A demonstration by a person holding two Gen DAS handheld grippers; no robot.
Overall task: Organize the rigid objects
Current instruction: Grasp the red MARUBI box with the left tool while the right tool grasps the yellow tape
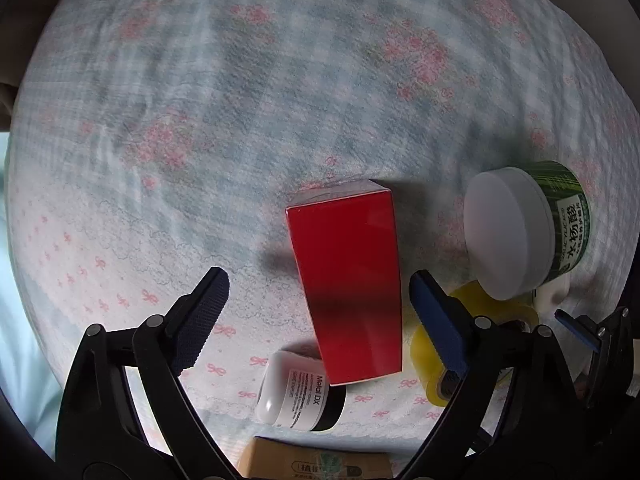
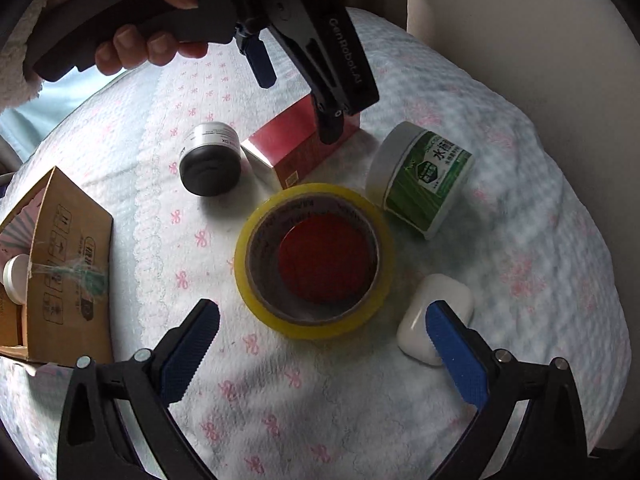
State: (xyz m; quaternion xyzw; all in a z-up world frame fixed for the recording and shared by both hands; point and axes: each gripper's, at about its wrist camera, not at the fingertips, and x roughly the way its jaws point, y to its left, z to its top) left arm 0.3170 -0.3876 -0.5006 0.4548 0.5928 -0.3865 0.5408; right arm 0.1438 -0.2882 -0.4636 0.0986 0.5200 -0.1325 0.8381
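The red box (image 1: 348,284) lies on the floral bedspread (image 1: 280,100), between my left gripper's (image 1: 320,308) 2 spread fingers; neither pad touches it, so nothing is held. My right gripper (image 2: 320,344) is also wide open and empty, hanging above the yellow tape roll (image 2: 314,260), which lies flat with something red showing through its core. The right pad sits over a small white case (image 2: 436,312) just beside the roll.

Outward from the red box, a white bottle with a black cap (image 1: 298,394) lies on its side, close to the box's near end. On the box's other side is the green-labelled jar with a white lid (image 1: 528,228), tipped over and near the tape roll. A cardboard box (image 2: 60,272) stands open toward the bedspread's edge nearest me, well apart from the cluster, with a white lidded item (image 2: 14,278) partly visible inside. A hand (image 2: 160,40) holds the left gripper's handle.
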